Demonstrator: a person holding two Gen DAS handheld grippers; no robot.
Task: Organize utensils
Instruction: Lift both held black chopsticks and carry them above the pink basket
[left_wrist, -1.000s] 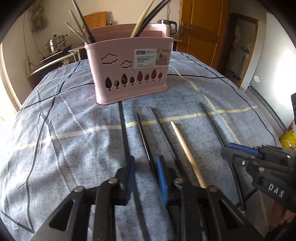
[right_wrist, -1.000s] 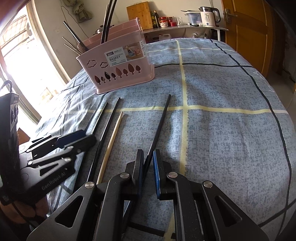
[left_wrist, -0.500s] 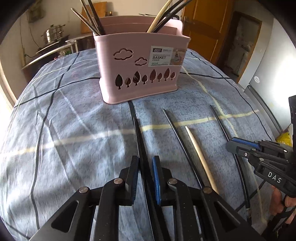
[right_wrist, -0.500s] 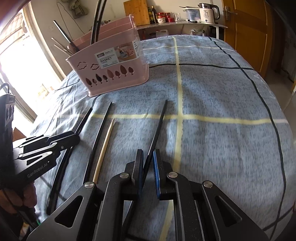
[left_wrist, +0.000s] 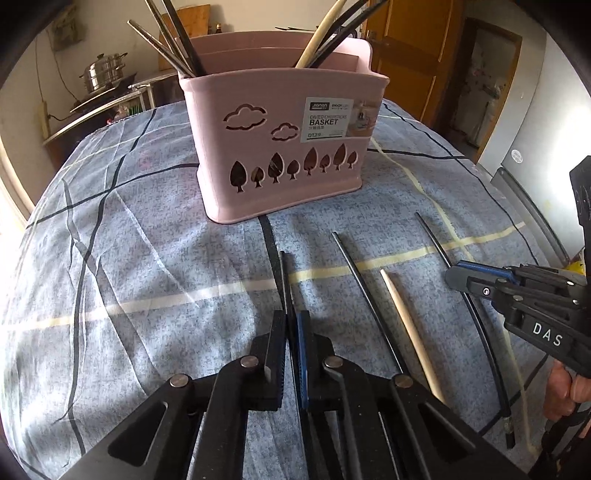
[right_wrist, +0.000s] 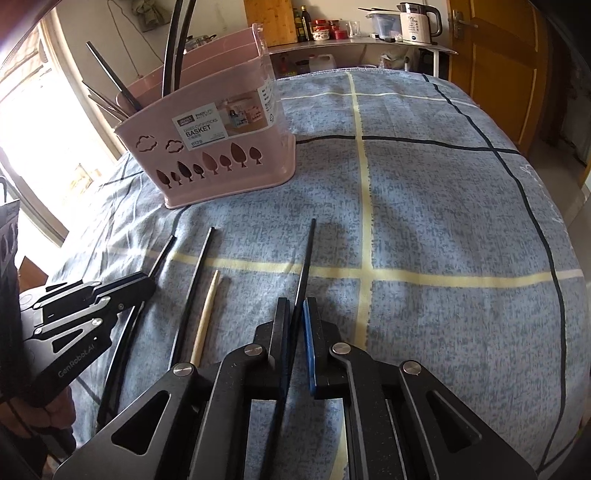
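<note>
Chopsticks lie in a loose row on the cloth-covered bench (left_wrist: 110, 229), in front of a pink basket (left_wrist: 280, 147). We see four of them. Our left tongs (left_wrist: 291, 332) have closed tight on the leftmost black chopstick (left_wrist: 284, 280), which runs forward from between the pads toward the basket's base. Our right tongs (right_wrist: 297, 325) have likewise pinched shut on the rightmost black chopstick (right_wrist: 306, 258), its far tip just crossing a pale yellow stripe of the cloth.

Between these two lie a second black stick (left_wrist: 365, 295) and, just beside it, a pale wooden stick (left_wrist: 406, 332), both untouched and both pointing roughly toward the basket. In the left view the right tongs (left_wrist: 458, 277) show at the right edge, over their black chopstick; in the right view the left tongs (right_wrist: 140, 291) show at the left edge, with fingers of a hand (right_wrist: 55, 410) below them.

The basket stands upright with cloud and tree cut-outs and a white label on its front wall. Several dark sticks lean out of its left part, and a pale stick with some black ones lean out of its right part.

Beyond the bench we see a steel pot (left_wrist: 103, 74) on a side shelf, a white kettle (right_wrist: 417, 22) among bottles on a far counter, and an orange wooden door (right_wrist: 495, 66).
</note>
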